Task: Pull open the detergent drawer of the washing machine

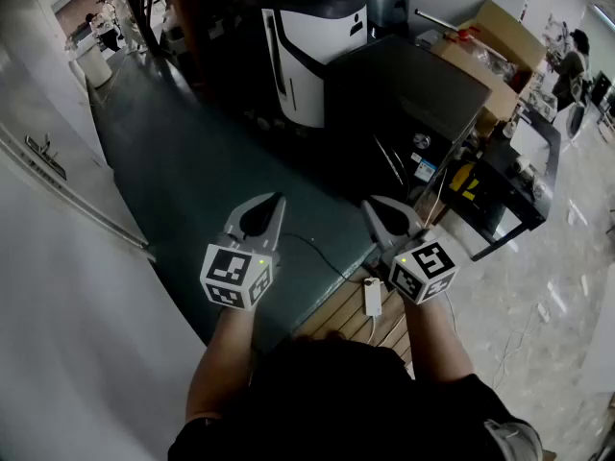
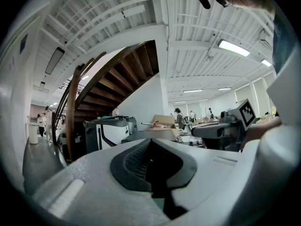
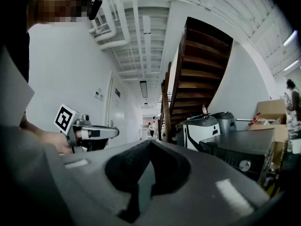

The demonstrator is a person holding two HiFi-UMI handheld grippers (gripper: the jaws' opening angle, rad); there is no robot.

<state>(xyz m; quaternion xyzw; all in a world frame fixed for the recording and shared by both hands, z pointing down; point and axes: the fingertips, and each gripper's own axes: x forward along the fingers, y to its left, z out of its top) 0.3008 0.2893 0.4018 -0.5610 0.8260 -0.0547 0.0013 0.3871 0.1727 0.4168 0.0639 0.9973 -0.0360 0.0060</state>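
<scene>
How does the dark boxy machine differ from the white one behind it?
The dark machine is nearly black, flat-topped and square; the white machine has a black stripe and a rounded dark lid. The dark one stands in front, the white one farther back. Both stand untouched.

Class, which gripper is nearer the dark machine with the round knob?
Right. The right gripper is just short of the front of the dark machine; the left gripper is farther off, to its left, over the floor.

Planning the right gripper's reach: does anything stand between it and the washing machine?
Nothing visible does. The shut, empty right gripper faces open air before the dark washing machine; its detergent drawer cannot be made out.
</scene>
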